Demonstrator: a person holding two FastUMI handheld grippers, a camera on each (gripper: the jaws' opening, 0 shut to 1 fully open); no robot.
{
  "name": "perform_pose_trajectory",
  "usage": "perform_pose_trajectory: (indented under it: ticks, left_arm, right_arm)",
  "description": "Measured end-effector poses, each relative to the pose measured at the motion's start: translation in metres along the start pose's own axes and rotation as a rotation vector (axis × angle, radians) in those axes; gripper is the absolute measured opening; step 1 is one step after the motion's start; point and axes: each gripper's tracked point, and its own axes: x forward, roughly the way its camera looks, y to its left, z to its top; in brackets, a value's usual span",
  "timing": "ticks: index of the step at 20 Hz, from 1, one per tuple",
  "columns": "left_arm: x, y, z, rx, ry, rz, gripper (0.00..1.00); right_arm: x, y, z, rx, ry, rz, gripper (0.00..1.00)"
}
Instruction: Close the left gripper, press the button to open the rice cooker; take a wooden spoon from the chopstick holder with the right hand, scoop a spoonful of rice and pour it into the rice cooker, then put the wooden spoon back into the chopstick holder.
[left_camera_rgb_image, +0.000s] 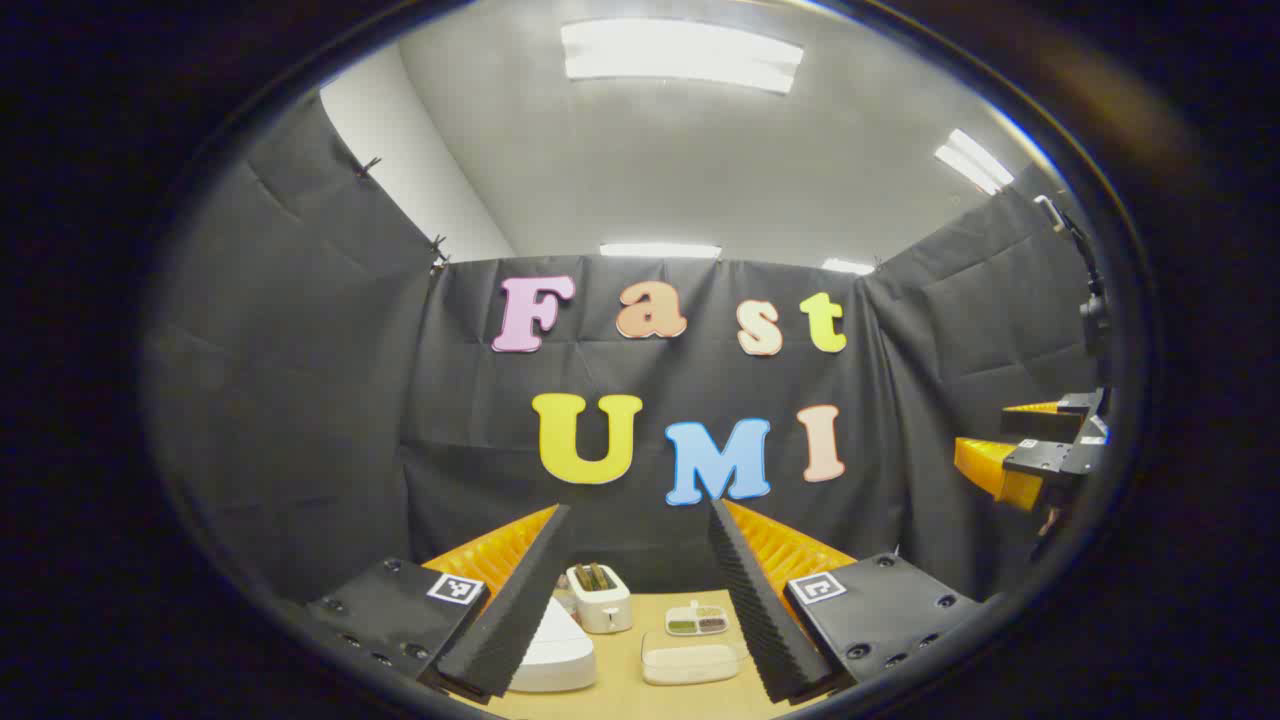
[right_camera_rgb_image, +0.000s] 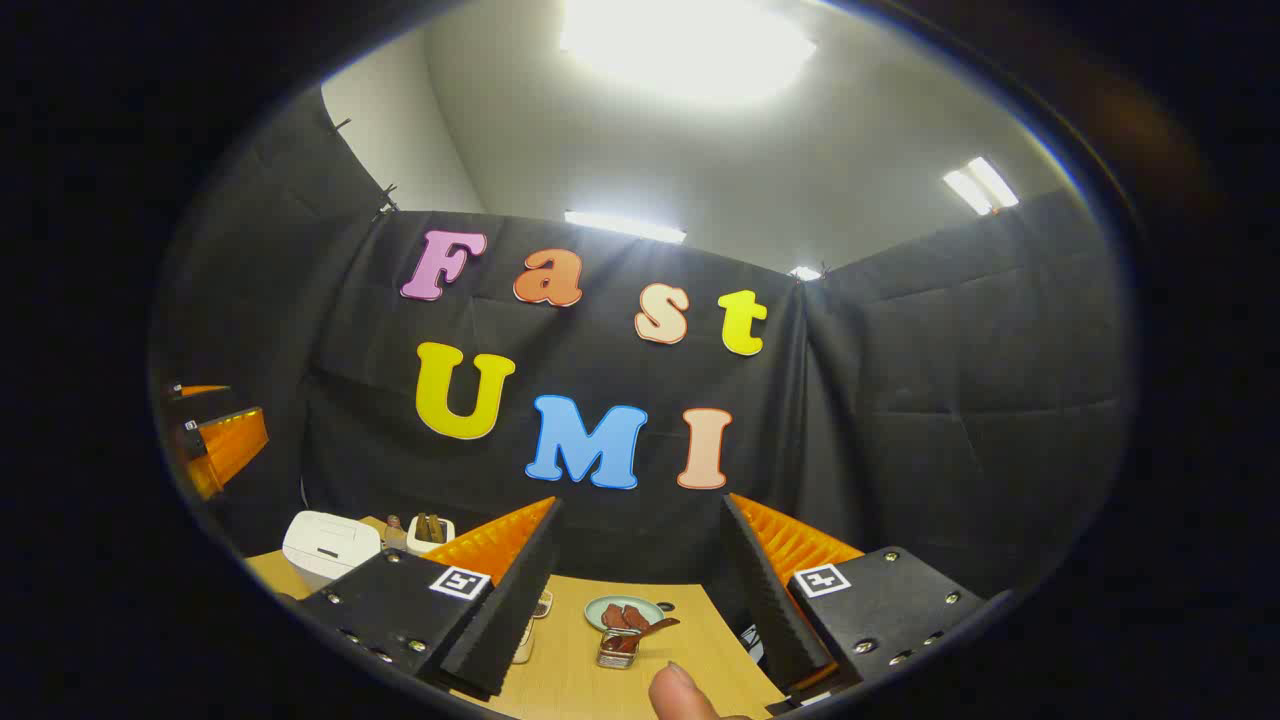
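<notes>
The left gripper (left_camera_rgb_image: 640, 600) is released, jaws wide, holding nothing; the cooker (left_camera_rgb_image: 548, 652) lies just below its left finger, lid down. It should clench first, then press the button squarely with its tips. The right gripper (right_camera_rgb_image: 640, 590) is likewise spread and empty, with the cooker (right_camera_rgb_image: 330, 545) well off to its left. No readable labels on the items.

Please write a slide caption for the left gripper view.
Open left gripper held above the closed rice cooker, toaster and rice container.
</notes>
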Motion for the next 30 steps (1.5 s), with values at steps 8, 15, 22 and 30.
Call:
perform_pose_trajectory:
  ticks: [8,15,22,30]
  left_arm:
    - [-0.007,-0.009,0.005,0.028,0.009,0.032,0.92]
    - [-0.006,-0.022,0.008,0.030,0.026,0.068,0.94]
    - [-0.007,-0.024,-0.001,0.022,0.076,0.132,0.91]
    - [0.004,-0.005,-0.011,0.076,0.085,0.216,0.85]
  right_arm:
    - [-0.003,0.002,0.003,0.007,0.018,0.010,0.95]
    - [-0.005,0.004,0.004,0.012,0.013,0.022,0.95]
    - [-0.003,0.004,0.004,0.041,0.017,0.032,0.95]
    - [0.008,0.015,-0.008,0.082,0.033,0.097,0.95]
